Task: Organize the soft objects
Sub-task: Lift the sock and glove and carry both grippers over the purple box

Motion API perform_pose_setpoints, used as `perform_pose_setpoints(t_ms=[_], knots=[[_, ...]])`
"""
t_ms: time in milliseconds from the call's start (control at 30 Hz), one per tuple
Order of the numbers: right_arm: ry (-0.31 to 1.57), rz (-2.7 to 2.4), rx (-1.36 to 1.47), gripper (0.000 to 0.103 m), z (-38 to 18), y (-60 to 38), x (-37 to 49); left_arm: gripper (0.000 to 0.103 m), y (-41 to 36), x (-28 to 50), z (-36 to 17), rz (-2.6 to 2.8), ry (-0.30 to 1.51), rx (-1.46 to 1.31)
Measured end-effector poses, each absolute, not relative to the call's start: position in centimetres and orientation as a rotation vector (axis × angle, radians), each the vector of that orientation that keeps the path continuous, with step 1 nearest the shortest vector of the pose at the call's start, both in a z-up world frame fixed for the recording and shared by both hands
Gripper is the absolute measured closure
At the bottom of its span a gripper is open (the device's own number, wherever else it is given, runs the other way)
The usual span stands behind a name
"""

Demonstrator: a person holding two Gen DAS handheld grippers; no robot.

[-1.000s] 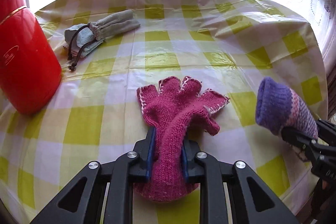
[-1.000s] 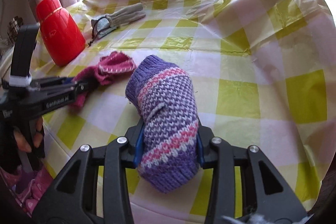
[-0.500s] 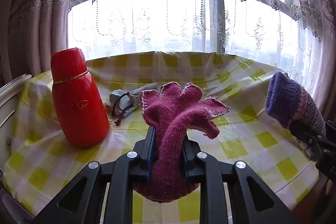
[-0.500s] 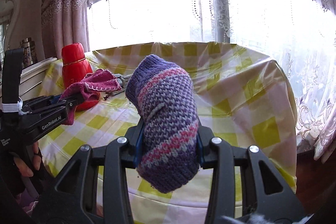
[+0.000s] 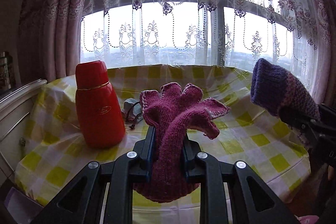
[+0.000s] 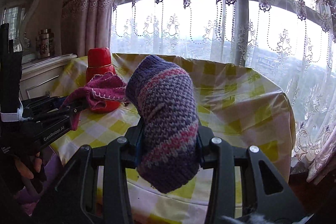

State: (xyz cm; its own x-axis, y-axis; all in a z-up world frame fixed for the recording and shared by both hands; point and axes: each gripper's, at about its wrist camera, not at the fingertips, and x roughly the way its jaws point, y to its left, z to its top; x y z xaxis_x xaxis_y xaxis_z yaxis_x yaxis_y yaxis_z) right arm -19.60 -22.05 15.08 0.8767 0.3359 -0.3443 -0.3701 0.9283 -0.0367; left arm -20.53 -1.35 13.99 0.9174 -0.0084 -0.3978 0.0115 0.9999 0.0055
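Above table [image 5: 260, 140], glove [image 5: 178, 110] inside left gripper [image 5: 168, 138].

Table [image 5: 247, 140]: rounded top, covered by a yellow-and-white checked cloth under a clear plastic sheet that wrinkles along the far edge by the window. Standing on it, at the left: one red flask [image 5: 98, 104], upright, cap on, a thin gold band below the cap. Lying just beside the flask, toward the middle: one small grey-blue pouch [image 5: 131, 107] with a dark drawstring trailing onto the cloth; partly hidden, so its full shape cannot be told.
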Motion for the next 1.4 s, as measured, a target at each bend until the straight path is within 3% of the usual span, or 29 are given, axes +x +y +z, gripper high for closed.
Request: perform_pose_setpoints(t_ms=[600,1400], knots=[[0.304,0.636,-0.175,0.059,19.1,-15.4,-22.6,0.078,4.0,-27.0,16.3,0.092,0.368,0.002],[0.581,1.055,-0.553,0.059,16.0,2.8,-25.9,0.077,15.9,-34.0,12.3,0.396,0.637,-0.13]])
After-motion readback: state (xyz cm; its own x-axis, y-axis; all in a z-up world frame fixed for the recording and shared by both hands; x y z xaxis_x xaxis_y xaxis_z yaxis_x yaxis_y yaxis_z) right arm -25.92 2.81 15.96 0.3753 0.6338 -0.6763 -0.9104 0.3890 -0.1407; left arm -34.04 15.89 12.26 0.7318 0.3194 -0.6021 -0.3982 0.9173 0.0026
